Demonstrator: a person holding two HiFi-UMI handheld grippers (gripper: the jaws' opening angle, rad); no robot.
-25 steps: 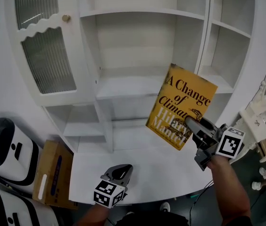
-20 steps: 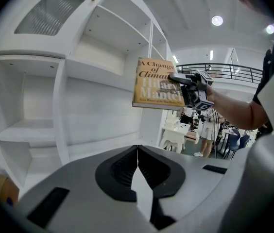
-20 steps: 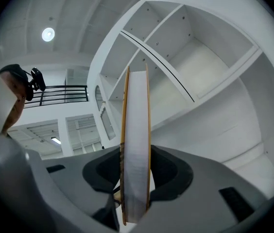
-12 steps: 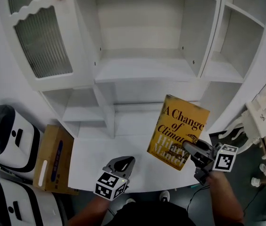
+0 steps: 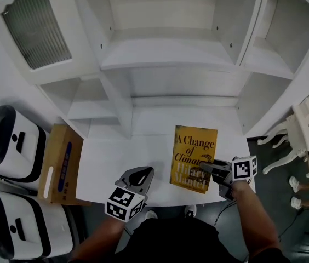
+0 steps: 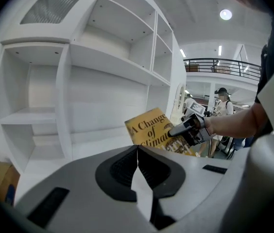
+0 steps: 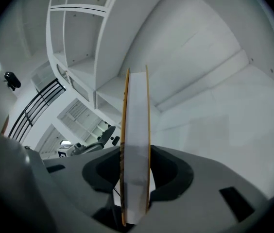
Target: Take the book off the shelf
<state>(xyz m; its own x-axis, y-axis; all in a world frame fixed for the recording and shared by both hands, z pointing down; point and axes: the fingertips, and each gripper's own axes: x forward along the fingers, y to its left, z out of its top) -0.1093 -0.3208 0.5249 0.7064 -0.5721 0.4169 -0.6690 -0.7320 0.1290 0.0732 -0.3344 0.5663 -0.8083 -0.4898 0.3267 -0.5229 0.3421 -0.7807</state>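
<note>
The right gripper (image 5: 210, 167) is clamping the book (image 5: 193, 155), a yellow hardback. In the right gripper view its white page block is standing edge-on between the two pads, with one cover pressing against each. The book is reaching forward from those jaws, held by its near edge. It is sitting clear of the shelf unit (image 5: 171, 64) and hanging over the white counter (image 5: 121, 158) in front of it. It is looking stiff and fairly weighty, so a pinch at the edge is probably letting it lever downward. A deeper bite across the covers, nearer the spine, would be steadying it better, and the jacket is looking smooth enough to slip. The left gripper (image 5: 139, 175) is idling with its jaws closed together on nothing, the book lying ahead of it and to its right.
</note>
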